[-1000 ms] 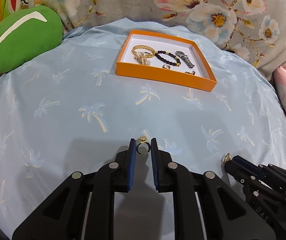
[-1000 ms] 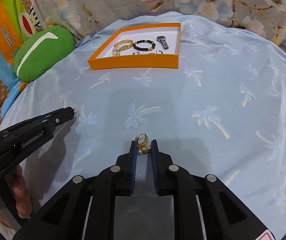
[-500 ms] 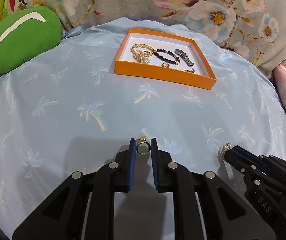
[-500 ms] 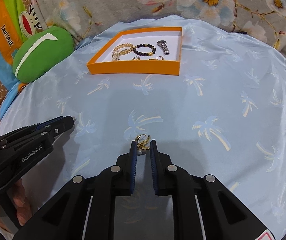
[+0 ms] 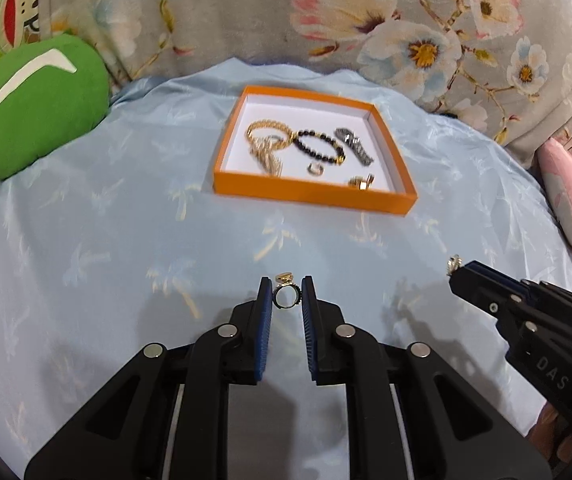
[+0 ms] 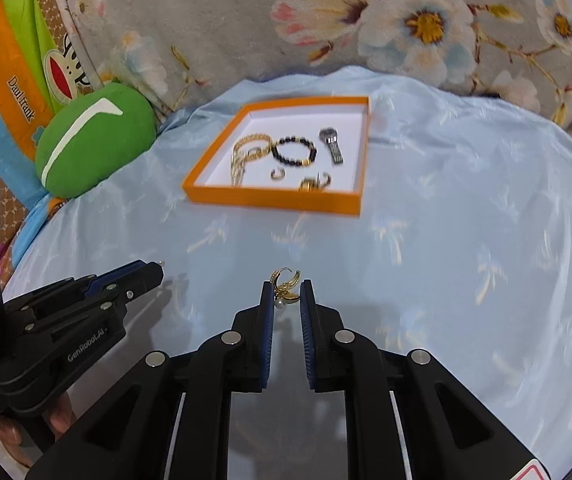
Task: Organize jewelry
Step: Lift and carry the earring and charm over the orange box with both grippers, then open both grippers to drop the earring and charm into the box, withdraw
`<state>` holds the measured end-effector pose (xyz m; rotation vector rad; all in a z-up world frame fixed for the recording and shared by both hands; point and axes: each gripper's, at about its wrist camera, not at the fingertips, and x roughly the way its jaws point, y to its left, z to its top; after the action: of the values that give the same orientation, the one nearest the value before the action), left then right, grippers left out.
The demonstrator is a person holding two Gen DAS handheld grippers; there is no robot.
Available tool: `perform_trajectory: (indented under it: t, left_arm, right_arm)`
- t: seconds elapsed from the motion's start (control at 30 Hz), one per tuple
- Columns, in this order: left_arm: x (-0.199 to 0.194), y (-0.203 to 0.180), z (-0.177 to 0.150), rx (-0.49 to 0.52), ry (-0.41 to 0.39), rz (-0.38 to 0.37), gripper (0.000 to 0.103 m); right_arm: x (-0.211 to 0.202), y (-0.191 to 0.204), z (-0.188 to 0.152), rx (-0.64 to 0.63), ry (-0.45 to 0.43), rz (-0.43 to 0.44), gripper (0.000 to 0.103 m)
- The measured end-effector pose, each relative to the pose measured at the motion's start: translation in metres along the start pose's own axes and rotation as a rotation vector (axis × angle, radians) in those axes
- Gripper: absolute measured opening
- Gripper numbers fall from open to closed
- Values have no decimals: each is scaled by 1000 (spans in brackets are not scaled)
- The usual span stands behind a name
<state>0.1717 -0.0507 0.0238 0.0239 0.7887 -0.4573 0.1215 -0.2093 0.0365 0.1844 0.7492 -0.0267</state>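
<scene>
My left gripper (image 5: 287,294) is shut on a gold ring (image 5: 286,295) with a small round top, held above the light blue cloth (image 5: 126,240). My right gripper (image 6: 287,294) is shut on a gold earring with a pearl drop (image 6: 286,286); its tips and the earring also show at the right of the left wrist view. An orange tray (image 5: 309,196) with a white floor lies ahead. In it are a gold chain bracelet (image 5: 266,140), a black bead bracelet (image 5: 317,148), a silver watch (image 5: 353,146) and small gold pieces (image 5: 361,182). The left gripper (image 6: 158,270) shows at the left of the right wrist view.
A green cushion (image 5: 26,112) sits at the far left. Floral fabric (image 5: 405,32) rises behind the tray. A pink cushion (image 5: 569,204) lies at the right edge. A printed cartoon bag (image 6: 14,80) stands behind the green cushion. A person's fingers (image 6: 58,416) hold the left gripper's handle.
Both grippers have risen off the cloth with their jewelry and moved closer to the orange tray, which now looks larger in both views.
</scene>
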Motion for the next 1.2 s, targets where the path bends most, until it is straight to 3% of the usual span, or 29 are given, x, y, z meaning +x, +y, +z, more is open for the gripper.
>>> perform_trajectory:
  t: [0.23,0.6,0.9,1.2]
  left_arm:
    - [26,-7,66,22,-50,-2,14]
    - [122,-9,167,12,-48,10,14]
    - [192,-13,195,40,-7,59,14]
    - [200,-5,203,-14,1,49,17]
  right_arm:
    - [36,-14,65,29,-40,21,12]
    - [118,-37,145,32,-58,-10,13]
    - [174,-52,168,18,-18,-39,13]
    - [175,-59,170,35,-28,-23,14]
